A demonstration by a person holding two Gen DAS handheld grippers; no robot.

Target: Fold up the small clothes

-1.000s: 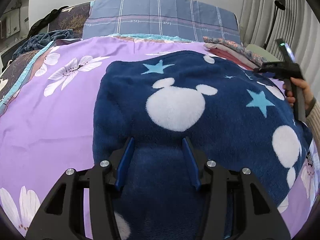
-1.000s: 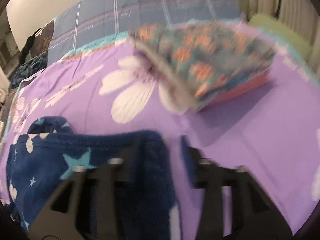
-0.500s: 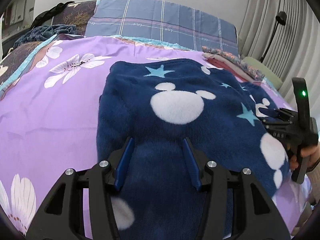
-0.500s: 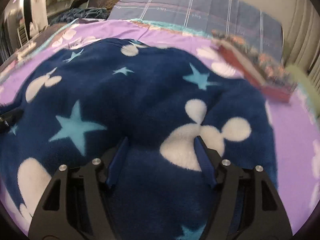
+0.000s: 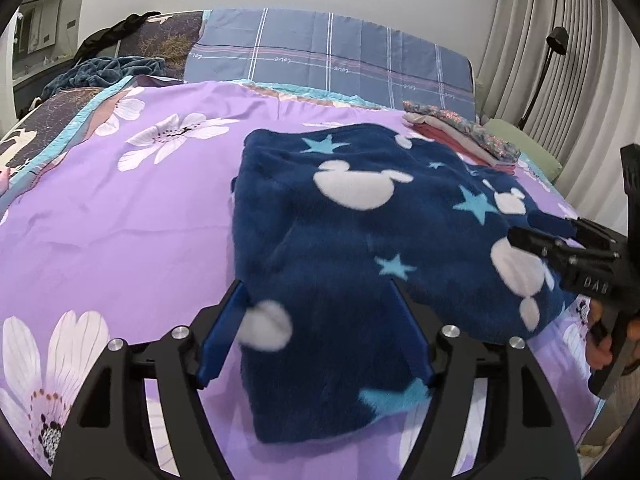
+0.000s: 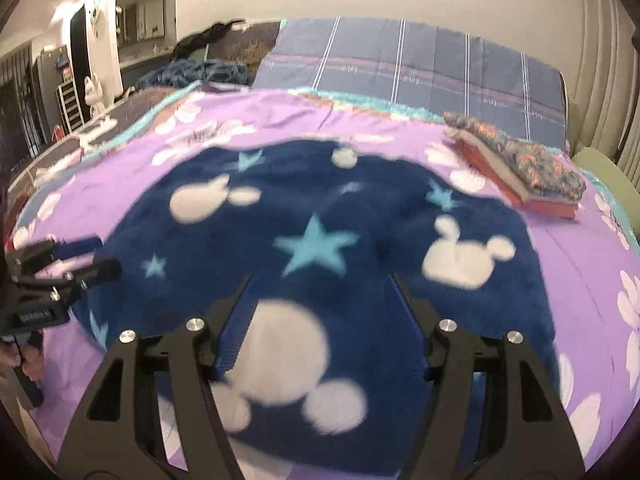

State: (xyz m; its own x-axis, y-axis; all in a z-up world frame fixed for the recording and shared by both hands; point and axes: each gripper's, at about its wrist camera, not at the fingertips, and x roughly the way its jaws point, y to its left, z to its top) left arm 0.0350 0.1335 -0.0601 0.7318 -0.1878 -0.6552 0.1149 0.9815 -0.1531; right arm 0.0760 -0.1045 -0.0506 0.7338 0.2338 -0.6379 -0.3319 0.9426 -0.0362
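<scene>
The grey-blue plaid pillowcase (image 5: 332, 56) at the head of the bed carries the word "love" in small white script, repeated along its horizontal stripes; this is legible in the left wrist view and blurred beyond reading in the right wrist view. The black body of the right gripper (image 5: 560, 240), seen from the left wrist camera, bears white capital letters reading "DAB". A white label on the left gripper (image 6: 76, 260) is illegible.
</scene>
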